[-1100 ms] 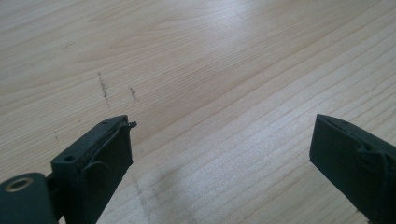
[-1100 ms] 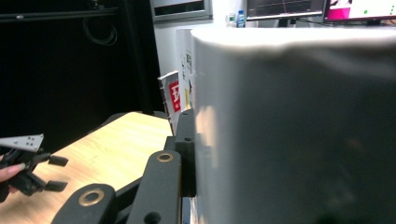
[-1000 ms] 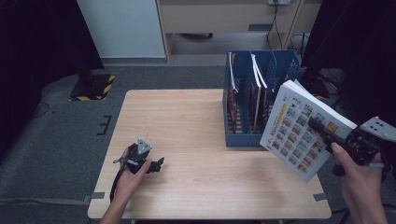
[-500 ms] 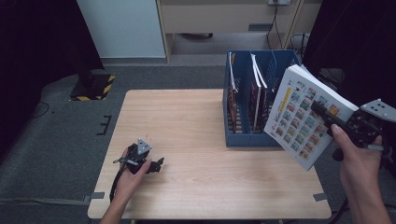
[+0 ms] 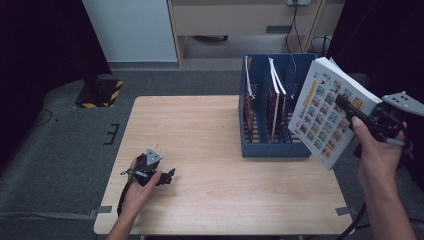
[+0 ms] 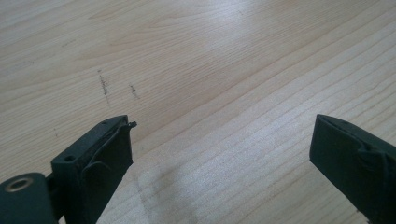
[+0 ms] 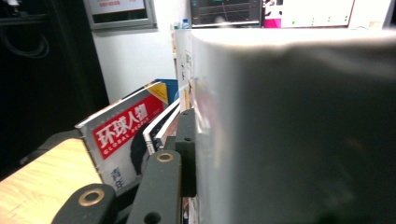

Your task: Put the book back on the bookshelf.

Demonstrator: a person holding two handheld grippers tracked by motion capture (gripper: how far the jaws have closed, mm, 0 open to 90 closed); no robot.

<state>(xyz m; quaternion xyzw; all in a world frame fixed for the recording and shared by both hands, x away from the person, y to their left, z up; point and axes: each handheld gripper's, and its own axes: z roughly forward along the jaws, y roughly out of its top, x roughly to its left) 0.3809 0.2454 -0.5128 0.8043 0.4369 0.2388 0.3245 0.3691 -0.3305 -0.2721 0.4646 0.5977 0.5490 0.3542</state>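
Note:
A thick white book with a grid of small coloured pictures on its cover hangs tilted in the air just right of the blue file rack. My right gripper is shut on the book's right side, and in the right gripper view the book looms close against one black finger. Several magazines stand in the rack, one with a red title band. My left gripper rests on the wooden table near its front left, open, with bare wood between its fingers.
The rack stands at the table's right side, its rightmost slot next to the held book. Dark floor surrounds the table; a cabinet and a white panel stand behind it. A black-and-yellow object lies on the floor at the far left.
My right gripper has carried the book up and a little towards the rack, tilting it more upright. The left gripper has stayed put.

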